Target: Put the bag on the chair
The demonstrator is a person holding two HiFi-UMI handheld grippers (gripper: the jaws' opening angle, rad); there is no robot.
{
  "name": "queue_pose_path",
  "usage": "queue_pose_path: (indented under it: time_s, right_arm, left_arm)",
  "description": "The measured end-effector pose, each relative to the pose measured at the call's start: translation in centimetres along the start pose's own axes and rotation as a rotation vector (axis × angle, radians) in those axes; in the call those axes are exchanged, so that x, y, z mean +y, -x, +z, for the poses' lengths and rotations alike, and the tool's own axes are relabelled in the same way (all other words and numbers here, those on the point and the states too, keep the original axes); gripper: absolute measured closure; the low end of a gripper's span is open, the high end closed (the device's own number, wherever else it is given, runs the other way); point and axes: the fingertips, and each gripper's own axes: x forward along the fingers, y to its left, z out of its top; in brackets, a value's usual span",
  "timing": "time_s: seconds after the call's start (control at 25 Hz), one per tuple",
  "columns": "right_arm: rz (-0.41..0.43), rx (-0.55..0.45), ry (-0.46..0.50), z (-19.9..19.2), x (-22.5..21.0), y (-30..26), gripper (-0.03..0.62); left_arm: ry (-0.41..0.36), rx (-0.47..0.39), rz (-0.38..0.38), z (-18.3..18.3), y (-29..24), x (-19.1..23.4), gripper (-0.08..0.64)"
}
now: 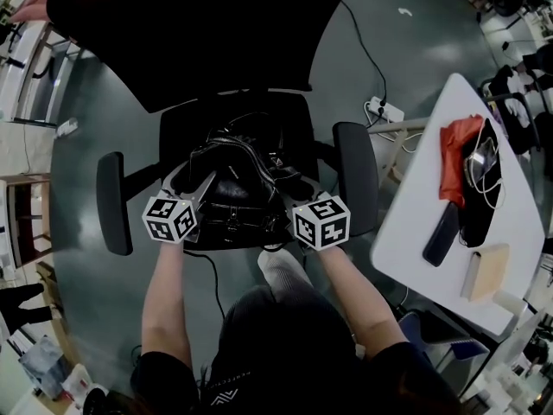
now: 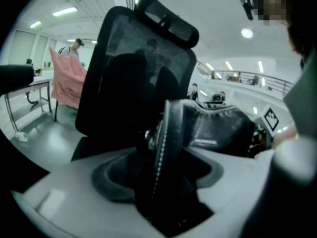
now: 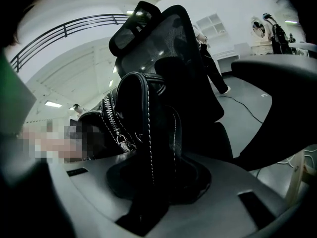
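Black leather bag (image 1: 238, 188) sitting on chair (image 1: 356, 175). Left tongs (image 2: 163, 182) gaping wide round strap (image 2: 166, 133), right tongs (image 3: 153, 182) gaping less; neither gripping. Rec.: withdrawing both straight, w/o snagging.

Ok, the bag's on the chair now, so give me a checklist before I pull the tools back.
1. Bag on the chair: ok, it sits mid-seat.
2. Left tool open: ok, jaws apart, left strap loose between them.
3. Right tool open: cannot tell, right strap fills its gap.
4. Bag stands unaided: cannot tell.
5. Straps clear of both tools: not ok, each runs between the jaws.
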Motion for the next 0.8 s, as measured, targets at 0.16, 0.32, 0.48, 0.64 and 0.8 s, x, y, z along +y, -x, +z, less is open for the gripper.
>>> queue_pose_path:
  time_s: [0.16,0.32,0.48,0.64,0.8]
  right_arm:
    - [0.002,0.011,-0.004,-0.1,-0.3,0.1,0.491]
    - [-0.005,0.018,-0.002,-0.2,-0.4,0.1,0.480]
    - [-0.030,0.016,-0.004,0.0,-0.7,0.6,0.449]
    - [-0.047,-0.016,-0.022,0.5,-0.6,1.5,0.440]
    - [-0.082,-0.033,-0.029,0.9,-0.7,2.1,0.436]
  left_arm:
    - [-0.006,0.024,0.010,-0.2,0.2,0.2,0.249]
    - [0.002,0.029,0.018,-0.2,0.1,0.4,0.242]
    - [0.017,0.034,0.026,-0.3,0.6,0.7,0.232]
    - [0.006,0.044,0.030,-0.1,0.8,0.5,0.230]
    - [-0.003,0.050,0.036,-0.2,1.1,0.4,0.230]
